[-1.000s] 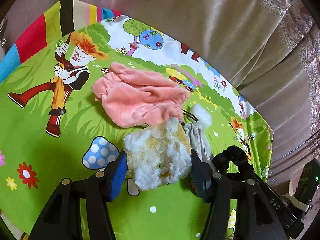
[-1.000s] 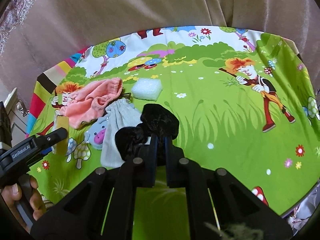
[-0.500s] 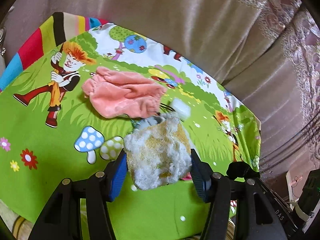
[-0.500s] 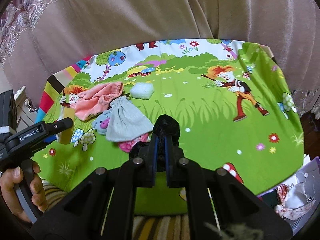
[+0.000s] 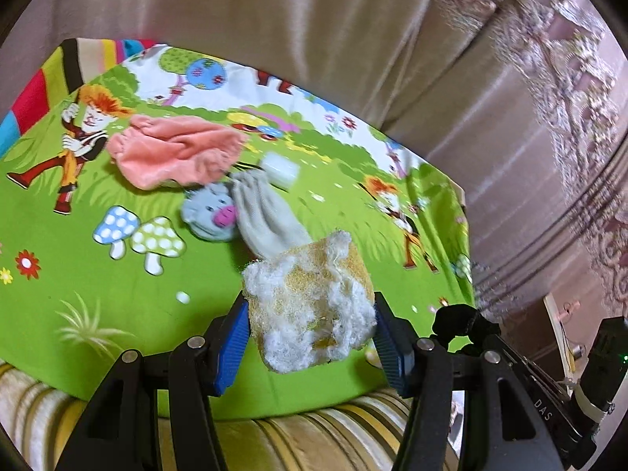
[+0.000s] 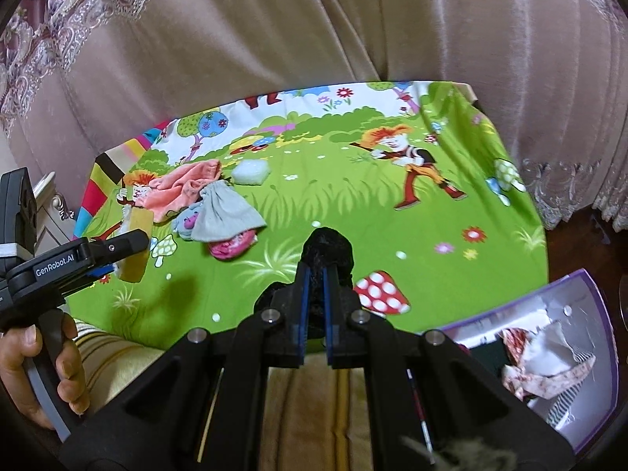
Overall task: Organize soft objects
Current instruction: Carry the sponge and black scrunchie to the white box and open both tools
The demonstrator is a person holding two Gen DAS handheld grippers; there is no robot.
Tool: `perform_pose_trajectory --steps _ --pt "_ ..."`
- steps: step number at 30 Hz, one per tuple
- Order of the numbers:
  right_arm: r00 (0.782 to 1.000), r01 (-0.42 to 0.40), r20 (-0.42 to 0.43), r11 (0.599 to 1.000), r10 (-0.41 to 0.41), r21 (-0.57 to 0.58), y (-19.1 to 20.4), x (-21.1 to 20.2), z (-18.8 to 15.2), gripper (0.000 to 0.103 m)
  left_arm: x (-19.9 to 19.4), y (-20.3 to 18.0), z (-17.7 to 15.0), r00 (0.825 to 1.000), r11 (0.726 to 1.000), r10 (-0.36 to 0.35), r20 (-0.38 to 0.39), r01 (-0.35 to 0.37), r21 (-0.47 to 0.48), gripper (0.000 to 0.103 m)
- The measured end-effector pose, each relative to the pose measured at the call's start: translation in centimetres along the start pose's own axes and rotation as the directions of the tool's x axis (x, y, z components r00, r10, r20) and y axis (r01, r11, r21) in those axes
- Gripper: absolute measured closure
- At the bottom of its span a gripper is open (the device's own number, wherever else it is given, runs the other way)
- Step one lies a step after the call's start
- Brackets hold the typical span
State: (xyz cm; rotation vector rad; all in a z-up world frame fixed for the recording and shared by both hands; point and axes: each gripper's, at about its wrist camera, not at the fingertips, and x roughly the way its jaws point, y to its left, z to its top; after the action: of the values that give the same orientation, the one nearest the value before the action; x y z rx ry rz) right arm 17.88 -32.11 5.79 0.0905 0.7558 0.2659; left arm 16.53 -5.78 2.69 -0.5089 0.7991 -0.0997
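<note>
My left gripper is shut on a yellow sponge with white fluff, held above the near edge of the cartoon cloth. The sponge also shows in the right wrist view. My right gripper is shut on a black fuzzy scrunchie, lifted over the cloth's near edge. On the cloth lie a pink cloth, a grey pig toy, a grey sock, a white foam block and a pink item under the sock.
A purple-edged box with several fabric pieces sits at the lower right of the right wrist view. A striped yellow cushion lies below the cloth's near edge. Beige curtains hang behind.
Both grippers have pulled back and up from the pile, each keeping its object. The sock, pig toy and pink item are now uncovered, and the box has come into view.
</note>
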Motion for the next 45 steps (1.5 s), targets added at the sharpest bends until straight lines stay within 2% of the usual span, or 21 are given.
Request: perform_pose_trajectory --steps 9,15,27,38,43,44,45 --pt "0.998 0.058 0.025 0.997 -0.059 0.053 -4.5 -3.8 -1.5 0.094 -0.2 -5.2 -2.6 0.998 0.995 -0.053 -0.045 0.057 0.087 0.044" --pt "0.992 0.120 0.032 0.989 -0.123 0.092 -8.4 -6.3 -3.0 0.094 -0.1 -8.9 -4.4 0.992 0.982 -0.091 -0.087 0.104 0.159 0.044" --pt "0.964 0.266 -0.035 0.949 -0.264 0.169 -15.9 -9.4 -7.4 0.094 1.6 -17.5 -9.5 0.963 0.918 -0.146 -0.227 0.217 0.330 0.044" --pt "0.924 0.382 -0.107 0.895 -0.367 0.230 -21.1 -10.9 -10.3 0.094 2.9 -24.0 -14.2 0.916 0.841 -0.180 -0.359 0.333 0.427 0.042" --pt "0.908 0.419 -0.125 0.869 -0.400 0.261 -22.6 -11.4 -10.8 0.094 3.5 -26.7 -15.9 0.879 0.791 -0.219 -0.423 0.413 0.450 0.037" --pt "0.905 0.426 -0.129 0.865 -0.406 0.264 -22.8 -11.4 -10.8 0.090 3.6 -27.3 -16.2 0.865 0.776 -0.233 -0.445 0.441 0.450 0.035" --pt "0.900 0.435 -0.137 0.859 -0.413 0.269 -23.1 -11.4 -10.8 0.086 3.7 -27.6 -16.4 0.861 0.769 -0.232 -0.453 0.448 0.457 0.034"
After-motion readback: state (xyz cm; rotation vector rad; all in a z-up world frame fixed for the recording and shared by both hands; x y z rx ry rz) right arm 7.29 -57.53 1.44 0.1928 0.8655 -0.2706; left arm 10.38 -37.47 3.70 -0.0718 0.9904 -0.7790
